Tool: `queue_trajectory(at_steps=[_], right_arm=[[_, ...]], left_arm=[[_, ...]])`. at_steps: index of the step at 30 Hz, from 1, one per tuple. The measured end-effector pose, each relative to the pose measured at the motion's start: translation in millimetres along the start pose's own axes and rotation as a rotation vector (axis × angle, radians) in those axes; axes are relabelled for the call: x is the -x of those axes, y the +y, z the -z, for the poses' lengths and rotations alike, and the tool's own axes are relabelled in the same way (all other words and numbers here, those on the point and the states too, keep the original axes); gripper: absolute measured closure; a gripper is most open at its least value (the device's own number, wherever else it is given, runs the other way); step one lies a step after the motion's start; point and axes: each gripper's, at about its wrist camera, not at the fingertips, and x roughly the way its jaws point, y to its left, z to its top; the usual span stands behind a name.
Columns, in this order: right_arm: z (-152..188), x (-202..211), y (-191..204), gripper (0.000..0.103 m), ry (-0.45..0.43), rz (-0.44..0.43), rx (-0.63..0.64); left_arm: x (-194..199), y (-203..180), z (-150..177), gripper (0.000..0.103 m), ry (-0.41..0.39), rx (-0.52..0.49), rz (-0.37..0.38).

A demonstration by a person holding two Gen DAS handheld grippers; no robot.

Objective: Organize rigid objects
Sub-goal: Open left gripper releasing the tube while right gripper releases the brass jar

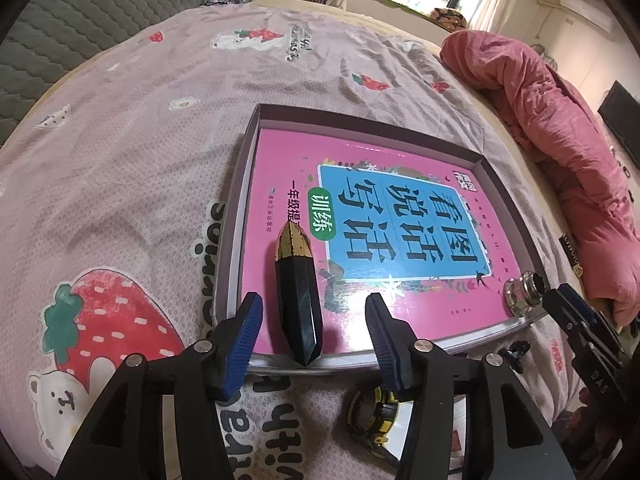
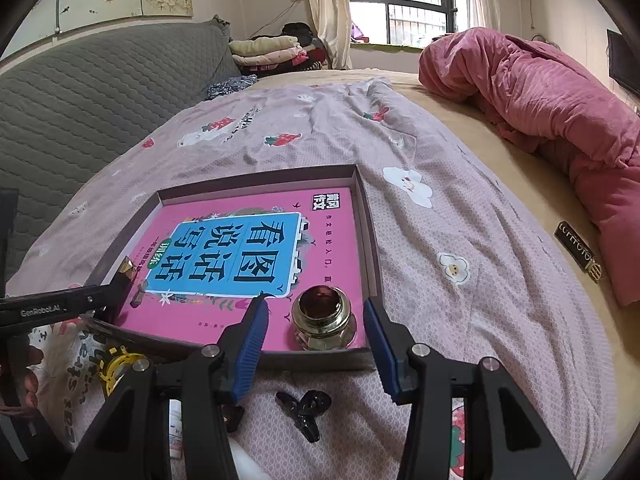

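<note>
The bed [image 2: 460, 240] carries a shallow box [image 2: 370, 240] with a pink book [image 1: 280, 168] inside. On the book, a dark crystal [image 1: 298, 300] lies lengthwise, straight ahead between the wide-open left claw [image 1: 314, 320]. A metal nut [image 2: 324, 322] sits between the wide-open right claw [image 2: 316, 320].

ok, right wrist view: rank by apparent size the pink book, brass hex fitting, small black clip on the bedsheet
1. Pink book with the blue title panel, largest by far.
2. Brass hex fitting.
3. Small black clip, looks slightly smaller than the fitting, but it lies nearer the camera, so that order is unsure.
</note>
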Motion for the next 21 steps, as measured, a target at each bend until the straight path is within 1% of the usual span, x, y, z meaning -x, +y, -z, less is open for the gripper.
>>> queue_trajectory(at_steps=[1,8,13,14,16,21], right_arm=[[0,1,1,0.054,-0.002,0.001,0.002],[0,5,2,0.054,-0.012,0.001,0.006],[0,8,1,0.053,-0.019,0.0,0.007],[0,9,2,0.052,-0.021,0.001,0.008],[-1,10,2,0.046,-0.025,-0.001,0.01],[-3,15,3,0.045,-0.038,-0.002,0.012]], left_arm=[[2,-1,0,0.044,-0.004,-0.003,-0.002],[14,-5,-2,0.042,-0.028,-0.01,0.002],[23,-7,-2,0.038,-0.046,-0.017,0.008],[25,-7,-2,0.038,-0.048,-0.017,0.011],[28,-9,-3,0.038,-0.053,-0.021,0.011],[36,-11,-2,0.037,-0.072,-0.025,0.005]])
